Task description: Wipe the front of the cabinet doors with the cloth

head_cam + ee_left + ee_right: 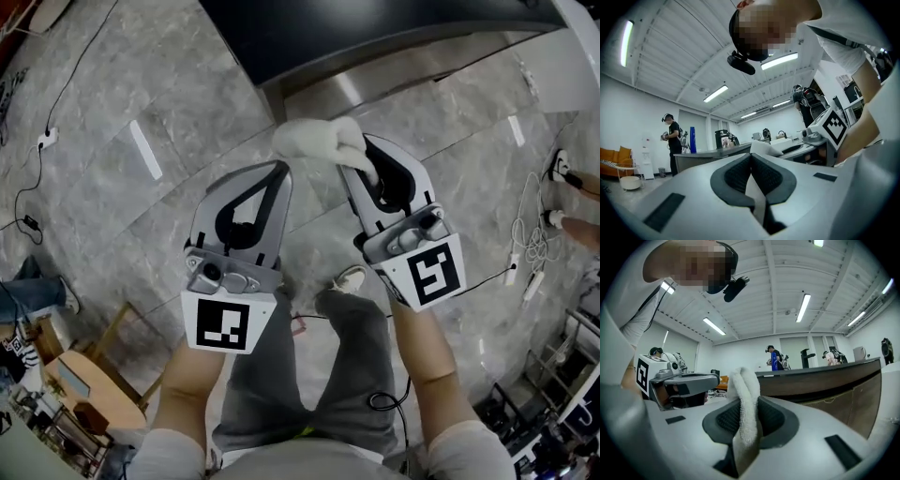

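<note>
The white cloth [317, 139] is bunched at the tip of my right gripper [356, 157], which is shut on it. In the right gripper view the cloth [743, 380] stands up between the dark pads and hangs down through the jaws. My left gripper [282, 169] is beside it on the left, shut with nothing in it; its pads [738, 174] meet at the tips. The cabinet [403, 66] lies just ahead, with a dark top and a grey front. Its brown door front [836, 397] shows to the right in the right gripper view, a short way from the cloth.
The grey marble floor [141, 197] carries cables and a power strip [47, 139] at left and another power strip [532, 286] at right. A wooden chair [89, 375] stands at lower left. My feet and legs are below the grippers. Other people [671, 140] stand far off.
</note>
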Demonstrator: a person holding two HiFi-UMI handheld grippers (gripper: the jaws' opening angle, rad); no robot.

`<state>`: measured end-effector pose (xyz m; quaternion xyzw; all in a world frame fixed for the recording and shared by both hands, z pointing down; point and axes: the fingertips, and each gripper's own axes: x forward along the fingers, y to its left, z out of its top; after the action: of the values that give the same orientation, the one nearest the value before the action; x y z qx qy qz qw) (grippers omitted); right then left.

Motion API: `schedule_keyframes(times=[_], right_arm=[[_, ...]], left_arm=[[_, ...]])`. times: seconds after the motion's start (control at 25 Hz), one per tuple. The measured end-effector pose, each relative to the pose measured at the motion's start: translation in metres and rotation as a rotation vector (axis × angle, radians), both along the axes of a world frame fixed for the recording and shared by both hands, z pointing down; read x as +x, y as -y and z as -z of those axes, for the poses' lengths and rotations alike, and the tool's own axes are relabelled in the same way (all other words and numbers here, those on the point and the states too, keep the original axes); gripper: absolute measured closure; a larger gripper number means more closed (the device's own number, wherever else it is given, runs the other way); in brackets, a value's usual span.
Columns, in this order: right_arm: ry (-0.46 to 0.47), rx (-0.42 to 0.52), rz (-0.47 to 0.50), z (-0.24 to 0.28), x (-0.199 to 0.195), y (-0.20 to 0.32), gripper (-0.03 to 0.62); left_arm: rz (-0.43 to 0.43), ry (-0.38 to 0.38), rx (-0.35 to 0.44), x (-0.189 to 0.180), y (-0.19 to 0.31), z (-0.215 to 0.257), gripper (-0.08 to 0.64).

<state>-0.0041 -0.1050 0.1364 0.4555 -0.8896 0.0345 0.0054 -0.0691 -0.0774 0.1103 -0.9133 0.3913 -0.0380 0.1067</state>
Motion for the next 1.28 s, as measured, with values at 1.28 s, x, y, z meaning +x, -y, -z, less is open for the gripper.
schedule_keyframes(times=[1.28], right_arm=[[-0.116, 0.392, 0.037, -0.128, 0.074, 0.085, 0.499]], left_arm=[[-0.139, -0.066, 0.333, 0.048, 0.014, -0.207, 0.541]])
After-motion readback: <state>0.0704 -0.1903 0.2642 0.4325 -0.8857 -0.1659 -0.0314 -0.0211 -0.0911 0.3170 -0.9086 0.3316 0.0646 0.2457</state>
